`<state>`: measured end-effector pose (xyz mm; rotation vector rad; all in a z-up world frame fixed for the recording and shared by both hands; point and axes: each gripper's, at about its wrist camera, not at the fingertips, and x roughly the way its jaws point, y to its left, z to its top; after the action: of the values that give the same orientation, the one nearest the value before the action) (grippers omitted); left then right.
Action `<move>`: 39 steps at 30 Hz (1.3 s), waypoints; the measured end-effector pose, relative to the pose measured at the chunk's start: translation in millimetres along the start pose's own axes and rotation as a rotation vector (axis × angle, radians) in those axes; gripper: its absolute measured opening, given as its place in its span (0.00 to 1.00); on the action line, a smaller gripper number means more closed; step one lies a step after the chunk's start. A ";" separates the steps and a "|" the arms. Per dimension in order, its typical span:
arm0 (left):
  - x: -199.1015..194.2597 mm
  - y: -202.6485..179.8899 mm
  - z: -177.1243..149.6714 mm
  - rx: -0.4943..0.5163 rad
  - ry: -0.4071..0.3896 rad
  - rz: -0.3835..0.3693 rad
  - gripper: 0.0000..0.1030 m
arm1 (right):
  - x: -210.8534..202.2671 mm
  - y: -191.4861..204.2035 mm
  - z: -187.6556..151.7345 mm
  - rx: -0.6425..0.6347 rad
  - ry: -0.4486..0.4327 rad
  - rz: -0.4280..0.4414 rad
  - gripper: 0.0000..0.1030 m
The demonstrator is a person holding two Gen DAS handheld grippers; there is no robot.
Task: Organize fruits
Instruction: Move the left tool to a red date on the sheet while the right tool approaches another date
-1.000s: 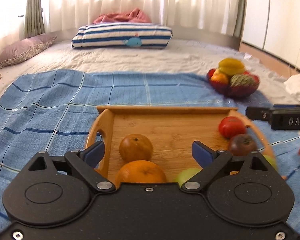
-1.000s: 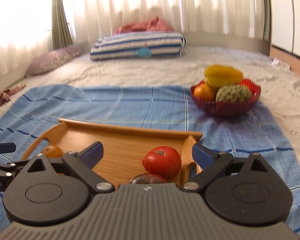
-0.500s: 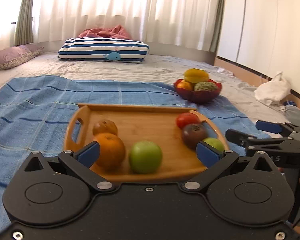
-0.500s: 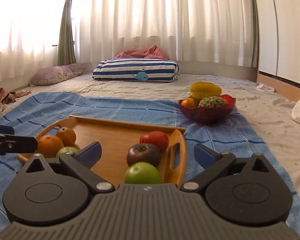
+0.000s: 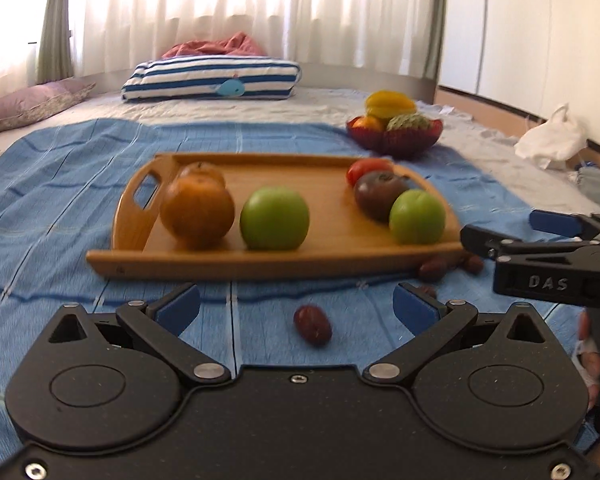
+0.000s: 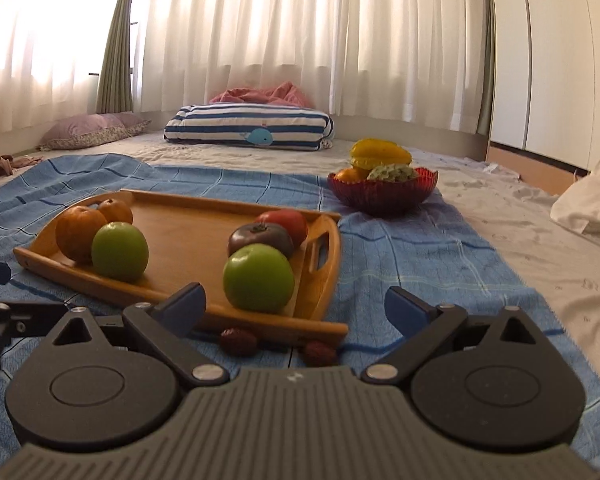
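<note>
A wooden tray (image 5: 259, 268) lies on the blue blanket. It holds two oranges (image 5: 197, 212), a green apple (image 5: 275, 218), a red tomato (image 5: 366, 168), a dark tomato (image 5: 380, 194) and a second green apple (image 5: 417, 216). Small red dates lie on the blanket in front of it, one (image 5: 312, 324) just ahead of my left gripper (image 5: 295, 304), which is open and empty. My right gripper (image 6: 295, 305) is open and empty too, with two dates (image 6: 239, 342) below it at the tray's near edge. In the left wrist view it shows at the right (image 5: 500, 227).
A red bowl (image 6: 384, 196) with a yellow starfruit, an orange and a green scaly fruit stands beyond the tray's right end. A striped pillow (image 6: 247, 130) and a purple cushion (image 6: 91, 130) lie at the back. A white bag (image 5: 552, 140) sits far right.
Both grippers have drawn back from over the tray and sunk lower. The whole tray now lies ahead of them, and the dates on the blanket have come into view.
</note>
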<state>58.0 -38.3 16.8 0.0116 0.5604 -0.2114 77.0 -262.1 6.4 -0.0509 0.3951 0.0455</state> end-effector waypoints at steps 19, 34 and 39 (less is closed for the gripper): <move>27.8 -17.8 -17.3 0.017 0.059 0.010 0.35 | 21.1 4.6 -12.3 0.024 0.121 0.104 0.57; 40.6 -27.0 -28.3 0.062 0.057 0.049 0.44 | 42.7 9.6 -10.8 0.068 0.202 0.149 0.51; 40.6 -26.9 -28.8 0.059 0.054 0.049 0.44 | 49.4 12.3 -10.5 0.073 0.225 0.147 0.47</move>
<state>70.9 -70.6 -27.8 0.0884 0.6066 -0.1807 117.9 -248.7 -22.8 0.0452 0.6251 0.1712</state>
